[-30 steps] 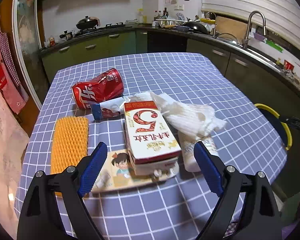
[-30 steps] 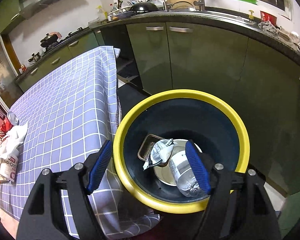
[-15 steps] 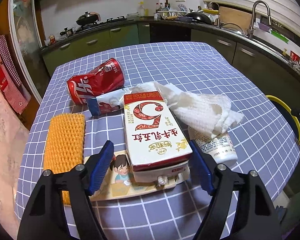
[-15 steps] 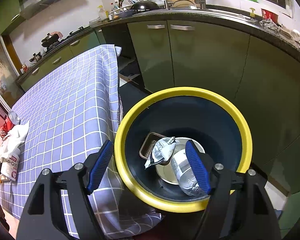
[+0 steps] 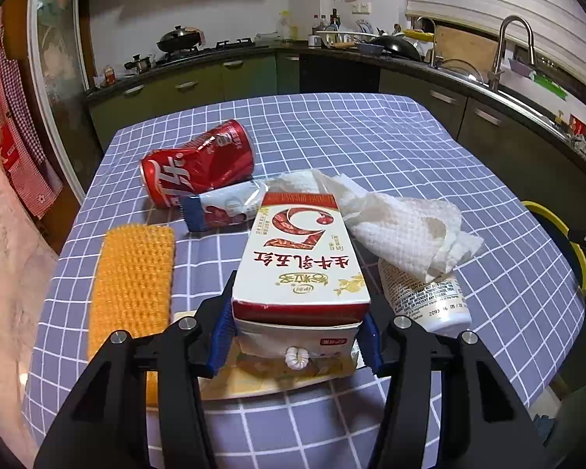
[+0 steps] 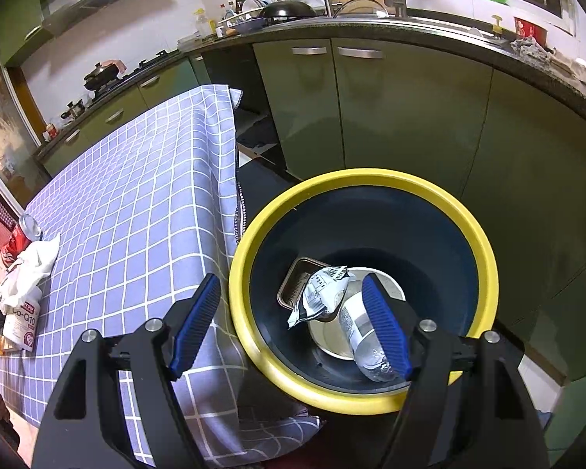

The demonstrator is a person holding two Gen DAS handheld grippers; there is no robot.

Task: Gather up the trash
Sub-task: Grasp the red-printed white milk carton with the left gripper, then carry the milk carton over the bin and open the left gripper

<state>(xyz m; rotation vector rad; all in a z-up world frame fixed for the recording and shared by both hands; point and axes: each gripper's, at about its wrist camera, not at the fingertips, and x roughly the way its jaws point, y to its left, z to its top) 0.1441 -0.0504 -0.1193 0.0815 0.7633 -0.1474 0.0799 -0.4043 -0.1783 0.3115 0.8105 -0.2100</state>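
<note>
A white-and-red milk carton (image 5: pixel 301 258) lies on the checked tablecloth (image 5: pixel 371 144). My left gripper (image 5: pixel 299 312) is closing on its near end, with both blue pads against the carton's sides. Around it lie a crushed red cola can (image 5: pixel 199 168), a snack wrapper (image 5: pixel 222 211), a crumpled paper towel (image 5: pixel 402 222), a white bottle (image 5: pixel 429 297) and an orange foam net (image 5: pixel 133 273). My right gripper (image 6: pixel 290 277) hangs open and empty over the yellow-rimmed bin (image 6: pixel 371 183). The bin holds a silver packet (image 6: pixel 320 293), a plastic bottle (image 6: pixel 363 336) and a tin (image 6: pixel 293 285).
A picture card (image 5: pixel 254 383) lies under the carton's near end. The bin stands on the floor off the table's right edge, in front of green cabinets (image 6: pixel 410 117). Kitchen counters with a sink (image 5: pixel 508 47) and a stove (image 5: pixel 183 43) ring the room.
My left gripper has moved forward around the carton and its jaws have narrowed from wide apart to the carton's sides. The right gripper stays still over the bin.
</note>
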